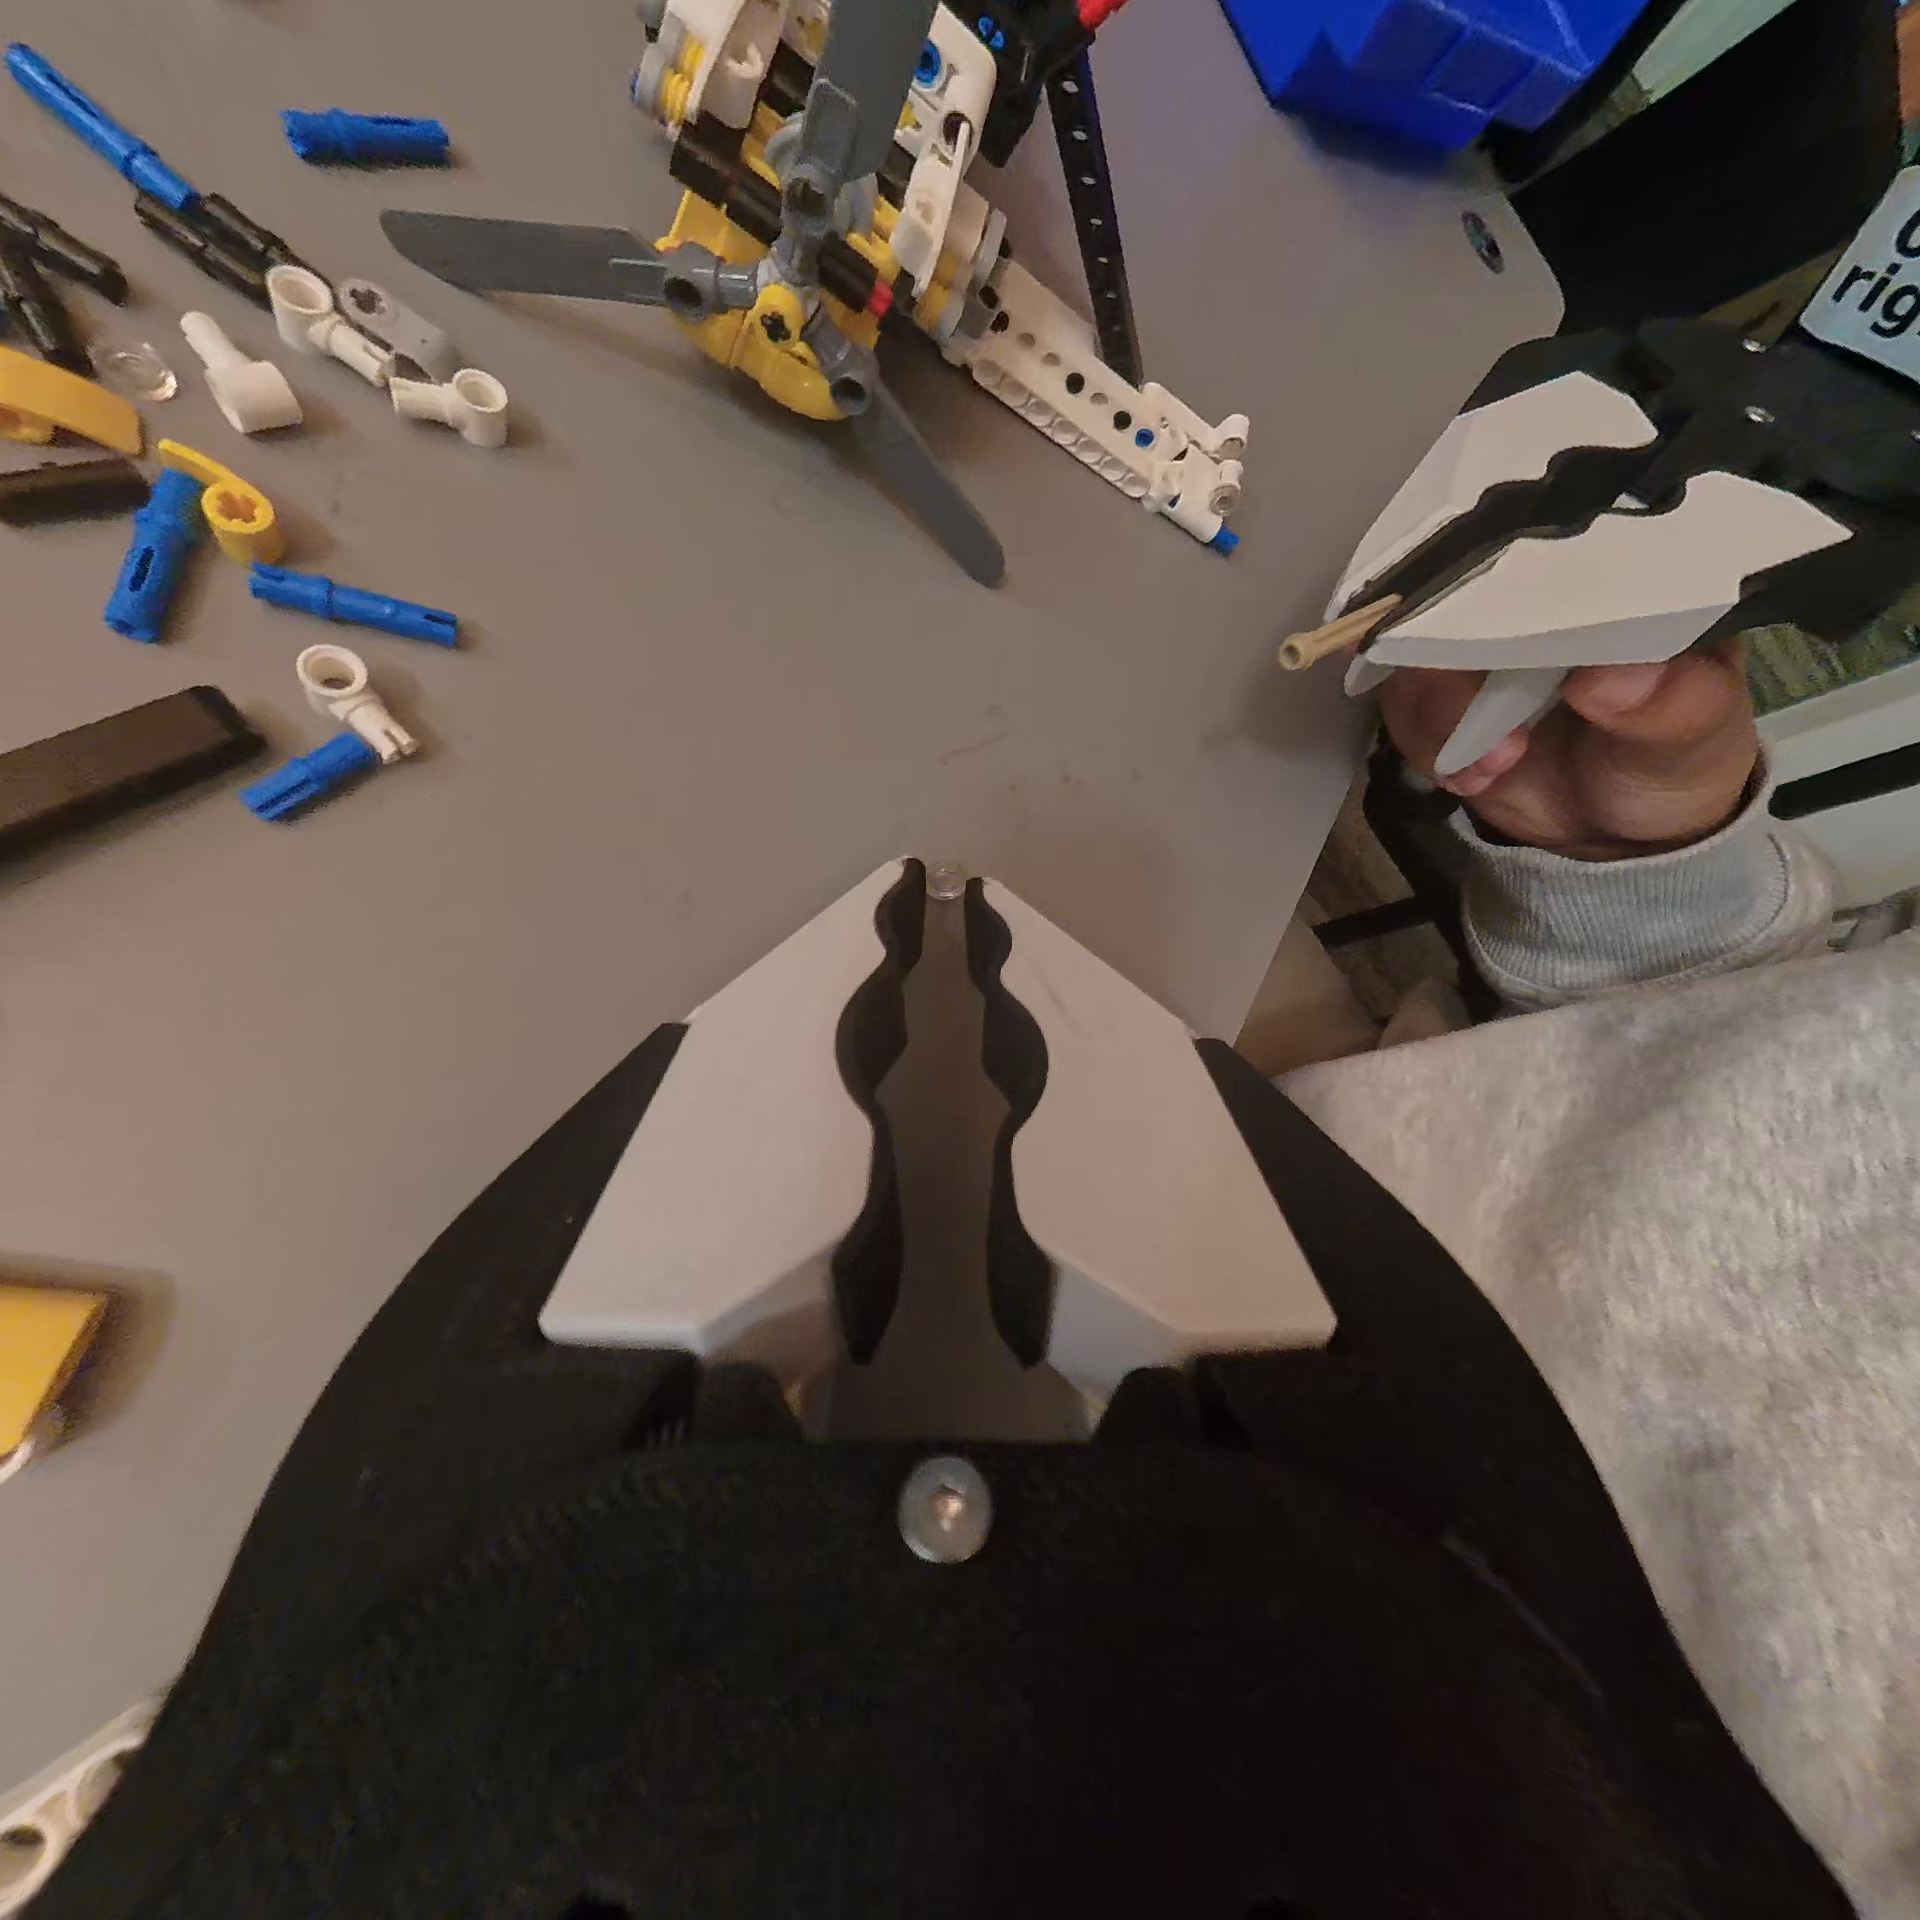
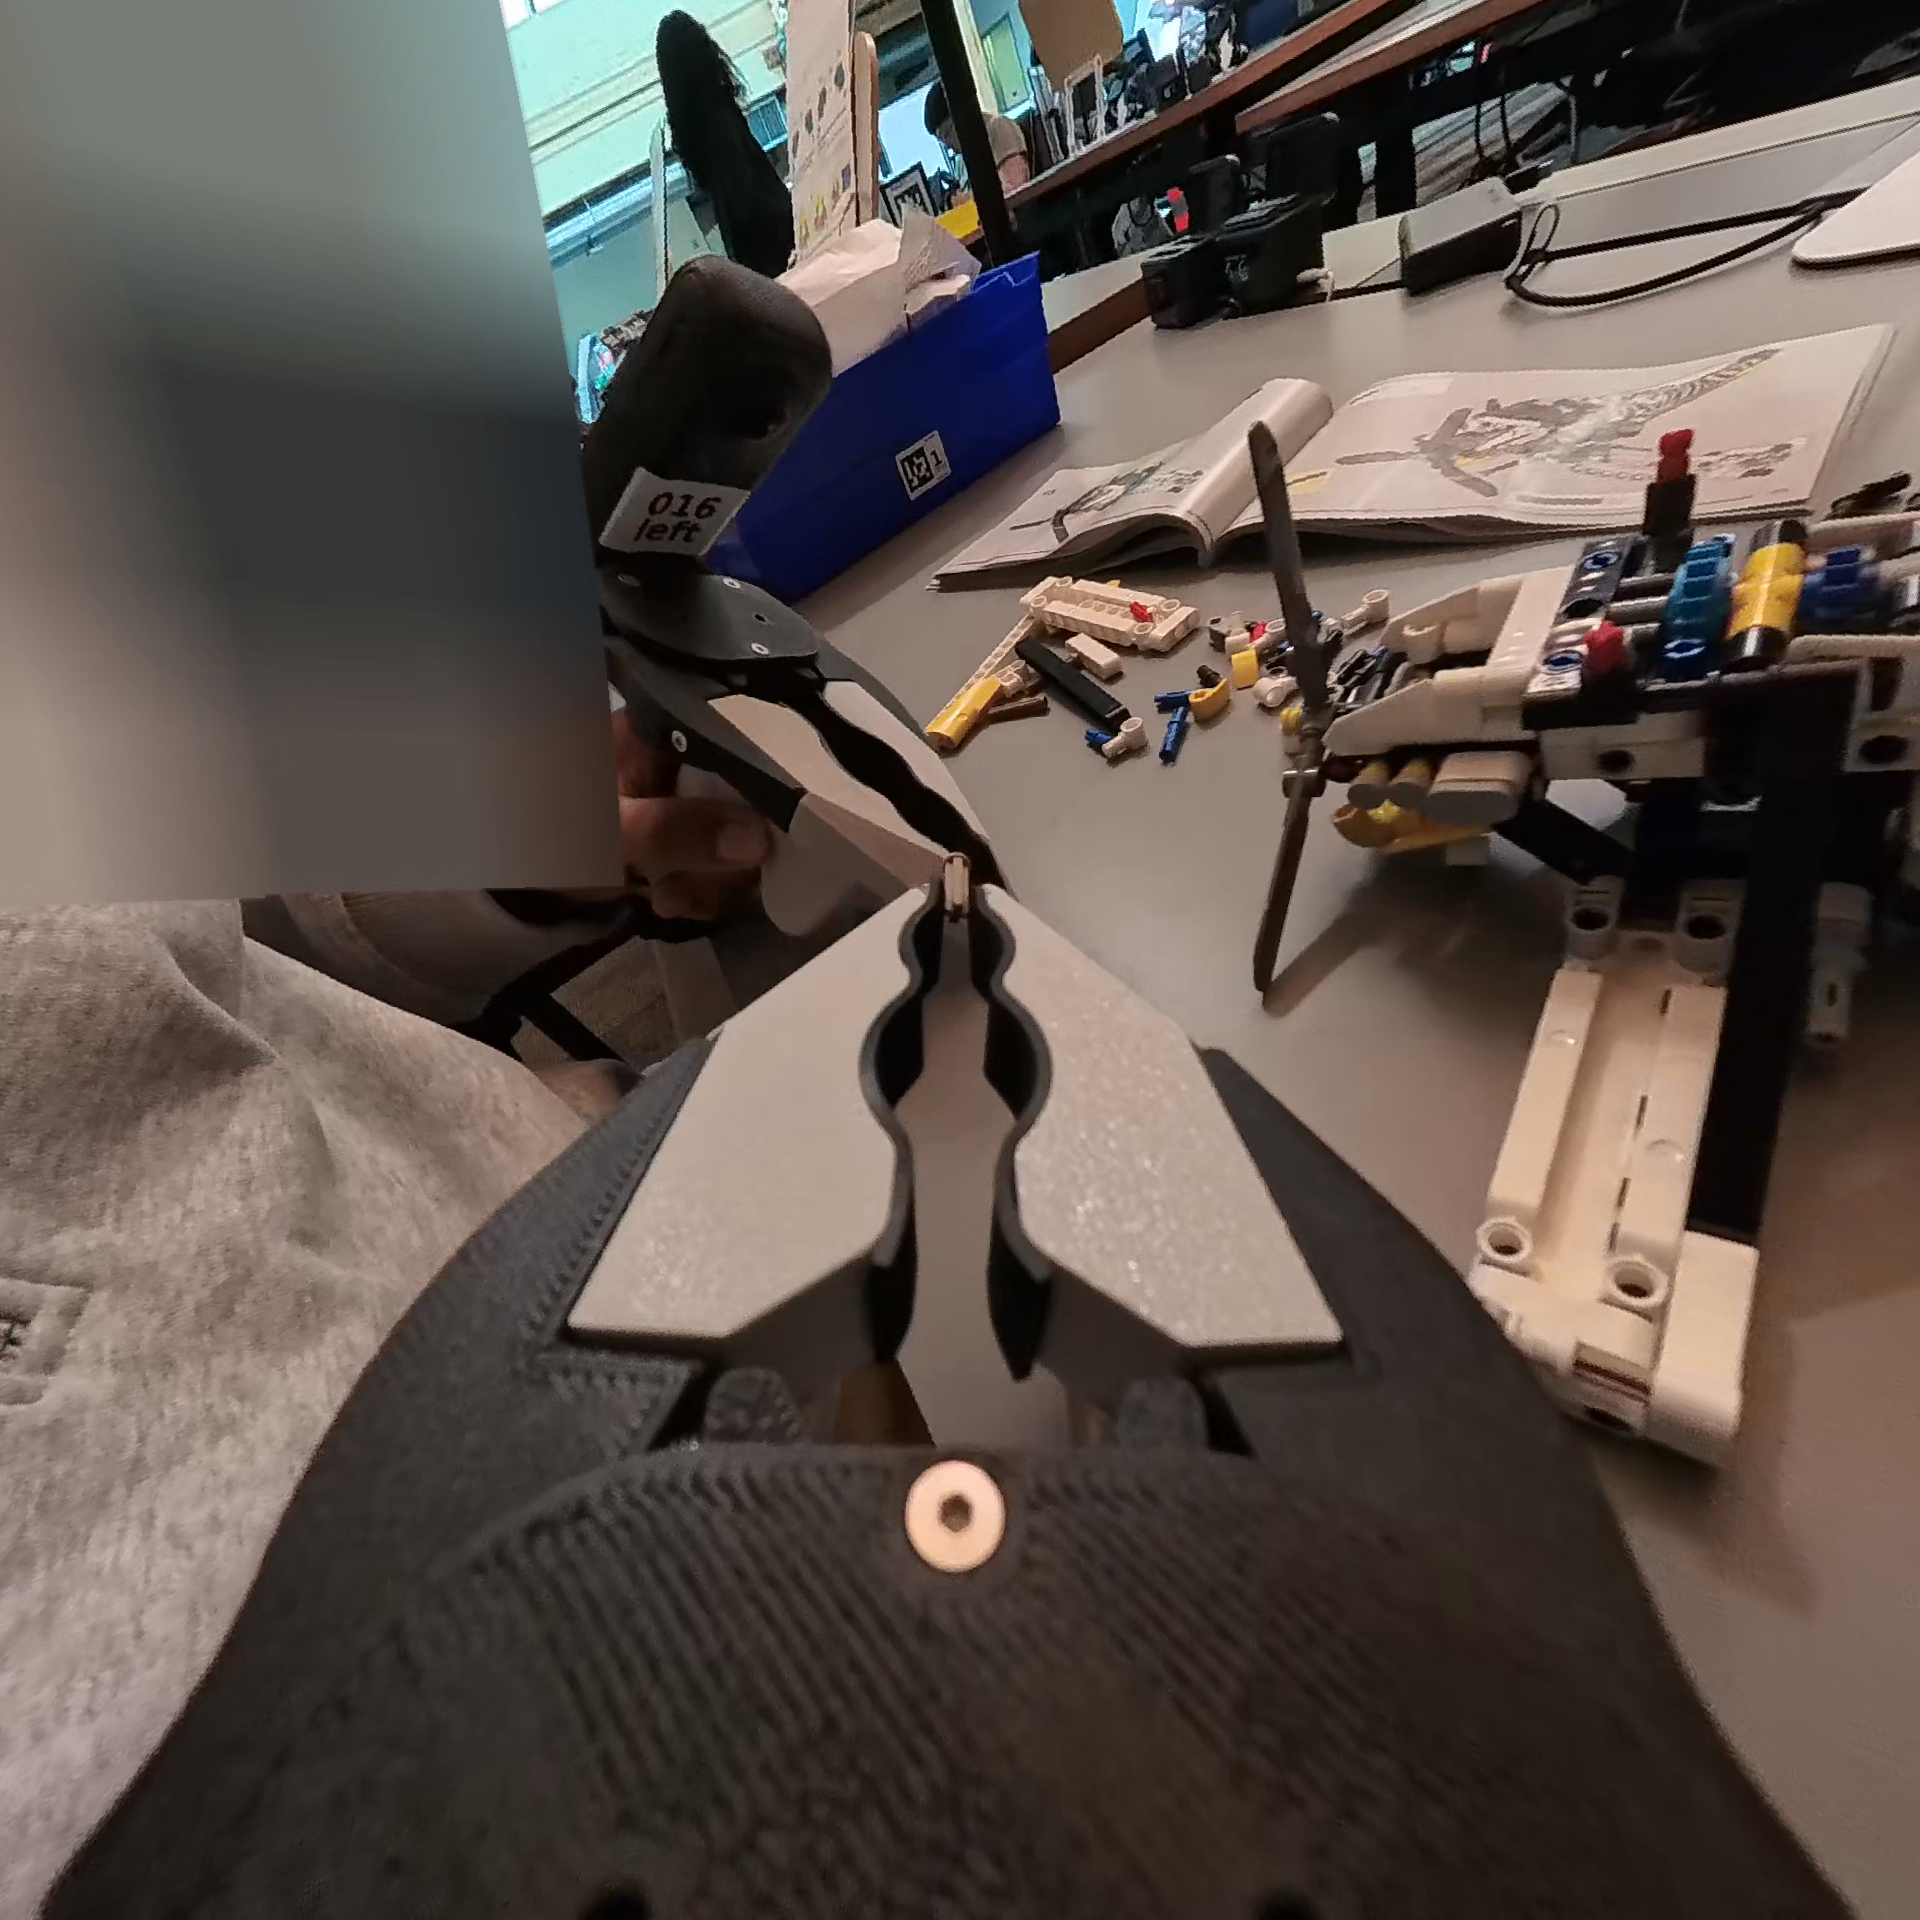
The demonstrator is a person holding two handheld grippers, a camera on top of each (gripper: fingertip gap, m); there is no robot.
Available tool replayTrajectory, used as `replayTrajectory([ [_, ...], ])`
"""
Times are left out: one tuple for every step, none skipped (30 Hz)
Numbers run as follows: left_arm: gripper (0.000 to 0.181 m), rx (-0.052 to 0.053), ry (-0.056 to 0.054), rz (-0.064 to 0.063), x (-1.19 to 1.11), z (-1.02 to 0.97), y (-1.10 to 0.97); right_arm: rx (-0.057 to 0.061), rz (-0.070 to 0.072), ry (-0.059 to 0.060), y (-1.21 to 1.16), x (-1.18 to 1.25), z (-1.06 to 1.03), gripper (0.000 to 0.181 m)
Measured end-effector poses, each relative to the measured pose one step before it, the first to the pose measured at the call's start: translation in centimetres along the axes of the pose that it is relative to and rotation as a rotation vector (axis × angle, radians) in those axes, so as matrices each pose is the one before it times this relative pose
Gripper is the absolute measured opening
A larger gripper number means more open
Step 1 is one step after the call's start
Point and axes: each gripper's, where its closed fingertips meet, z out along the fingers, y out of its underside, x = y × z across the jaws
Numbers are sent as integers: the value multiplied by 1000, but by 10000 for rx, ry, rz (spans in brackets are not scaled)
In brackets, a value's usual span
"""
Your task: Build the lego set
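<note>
Paper fills the blue bin; left gripper pinches a clear stud, right gripper a tan pin.

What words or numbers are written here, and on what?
I won't copy writing; these bear it.
White tag on left gripper: readable.
Pale tag on right gripper: cut off.
Sticker on blue bin: too small.
Booklet: too small.
</note>
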Motion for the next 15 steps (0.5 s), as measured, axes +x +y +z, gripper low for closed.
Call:
replayTrajectory([
  [6,2,-3,-8,-33,-131,88,12,2,-2,-13,-4,-14,3],
  [6,-7,-8,5,-32,-109,89,-3,-8,15,19,18,-4,3],
  [6,-6,-10,23,-8,-108,102,-33,-21,31,52,20,32,3],
  [6,-10,-24,30,-19,-91,85,-64,-48,56,103,29,70,3],
  [6,3,-65,31,-50,-80,54,-101,-85,101,151,63,114,3],
  [6,14,-38,38,-27,-46,39,-168,-126,170,245,114,181,2],
  [6,28,10,11,19,-43,11,-271,-177,240,366,148,314,2],
  [6,32,38,-30,7,-24,-7,-372,-218,282,479,149,434,2],
  [6,25,72,-61,22,-26,-10,-435,-222,275,518,81,563,3],
  [5,26,90,-51,38,-35,-23,-448,-212,215,475,-40,642,3],
  [6,16,94,-36,45,-17,-7,-427,-195,152,407,-139,678,3],
  [6,-3,97,-11,80,-20,31,-395,-163,113,337,-167,676,3],
  [6,4,49,10,57,-15,21,-357,-123,78,298,-159,627,3],
  [6,10,3,34,29,3,12,-308,-68,41,229,-125,544,3],
  [5,-5,-12,50,23,4,13,-239,5,-12,146,-112,437,3],
])
